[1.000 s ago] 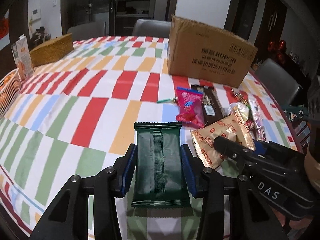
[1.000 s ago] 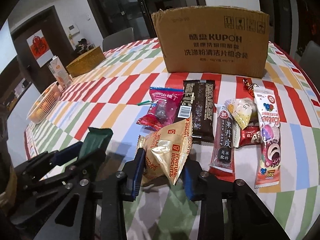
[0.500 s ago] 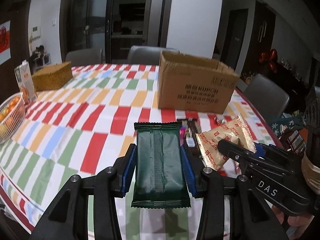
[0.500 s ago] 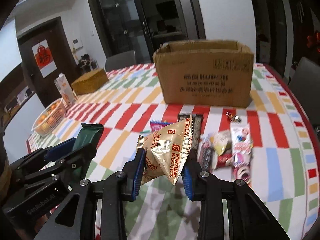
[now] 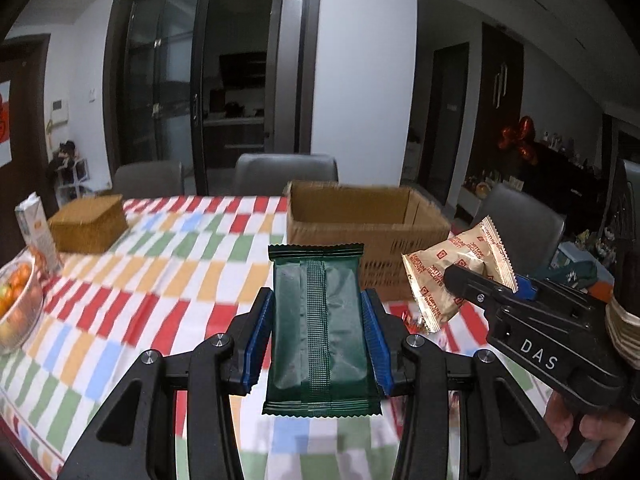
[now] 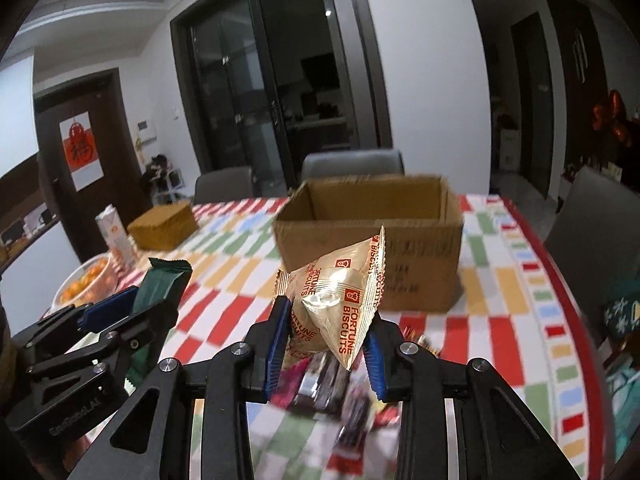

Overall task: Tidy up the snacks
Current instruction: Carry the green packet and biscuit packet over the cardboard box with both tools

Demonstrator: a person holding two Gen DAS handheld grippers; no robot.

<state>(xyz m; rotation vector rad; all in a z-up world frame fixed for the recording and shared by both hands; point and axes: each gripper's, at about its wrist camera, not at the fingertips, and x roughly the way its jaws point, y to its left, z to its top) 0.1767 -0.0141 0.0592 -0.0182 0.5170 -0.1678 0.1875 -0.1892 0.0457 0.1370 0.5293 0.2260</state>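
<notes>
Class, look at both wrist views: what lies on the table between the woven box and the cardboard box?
Nothing: between the woven box and the cardboard box only bare striped tablecloth shows, in both wrist views.

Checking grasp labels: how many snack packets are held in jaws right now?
2. The green packet is clamped in the left gripper; the Fortune Biscuits packet in the right gripper. More lie blurred on the table.

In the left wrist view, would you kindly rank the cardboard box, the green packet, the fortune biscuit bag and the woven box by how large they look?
1. Green packet, though nearness to the camera inflates it.
2. Cardboard box.
3. Fortune biscuit bag and woven box: too alike to rank.
</notes>
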